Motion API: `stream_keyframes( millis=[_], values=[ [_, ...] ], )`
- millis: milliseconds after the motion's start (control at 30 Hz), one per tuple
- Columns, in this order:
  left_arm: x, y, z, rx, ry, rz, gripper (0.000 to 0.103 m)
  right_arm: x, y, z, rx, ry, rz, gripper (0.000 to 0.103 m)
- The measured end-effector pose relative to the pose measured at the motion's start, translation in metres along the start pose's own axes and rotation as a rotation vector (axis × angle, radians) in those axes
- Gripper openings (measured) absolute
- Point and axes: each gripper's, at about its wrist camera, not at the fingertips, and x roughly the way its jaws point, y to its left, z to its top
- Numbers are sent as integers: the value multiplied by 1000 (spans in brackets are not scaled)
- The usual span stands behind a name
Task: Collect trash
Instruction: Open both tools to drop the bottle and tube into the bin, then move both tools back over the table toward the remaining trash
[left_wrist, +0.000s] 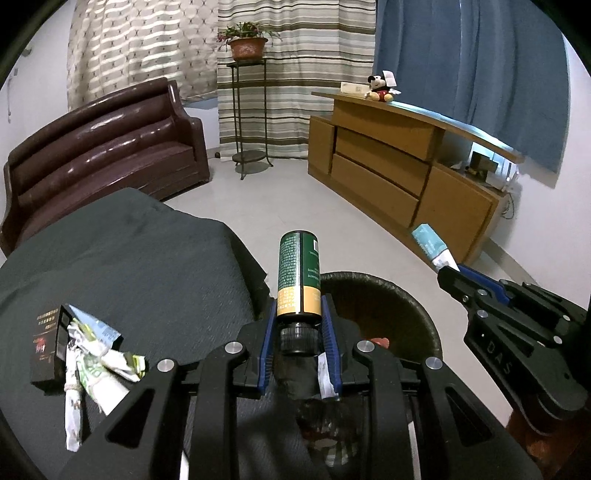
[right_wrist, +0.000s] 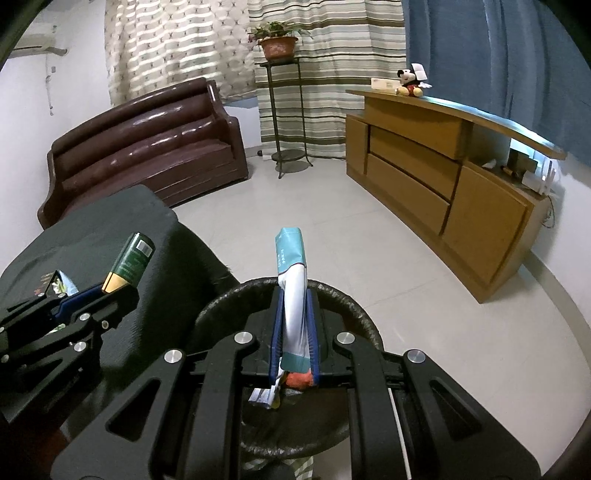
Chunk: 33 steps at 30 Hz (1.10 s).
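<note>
Beside the dark-covered table (left_wrist: 122, 258), the bin (left_wrist: 417, 310) already holds some scraps. Over it, the left gripper (left_wrist: 299, 321) pinches a green bottle (left_wrist: 299, 273) and the right gripper (right_wrist: 293, 325) a teal packet (right_wrist: 291, 280), neither dropped yet; crumpled wrappers (left_wrist: 92, 354) and a dark box (left_wrist: 48, 347) remain on the table.

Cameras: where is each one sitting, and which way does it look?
Left wrist: sits on the left gripper, looking forward and down past its green bottle at the bin; the right gripper shows too.
Right wrist: sits on the right gripper, looking over its blue packet into the bin; the left gripper shows at left.
Both share: bin, sofa, cabinet.
</note>
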Motion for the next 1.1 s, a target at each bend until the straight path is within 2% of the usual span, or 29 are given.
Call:
stream_keyframes(
  millis=[200, 233, 267, 333, 467, 800, 1100],
  values=[
    [11, -3, 4, 12, 5, 20, 25, 9, -4, 1, 13, 1, -21, 13],
    [12, -4, 4, 14, 5, 22, 27, 10, -5, 1, 16, 2, -19, 15],
    [14, -4, 4, 16, 8, 24, 34, 12, -5, 0, 18, 8, -19, 22],
    [15, -5, 4, 11, 5, 33, 45, 11, -3, -2, 28, 2, -28, 31],
    [14, -2, 4, 7, 2, 39, 52, 10, -4, -2, 24, -1, -35, 33],
    [-6, 15, 2, -13, -5, 66, 55, 2, 8, -2, 9, -2, -12, 38],
    [-34, 44, -13, -56, -7, 106, 55, -11, 47, -6, -50, 3, 49, 38]
  ],
)
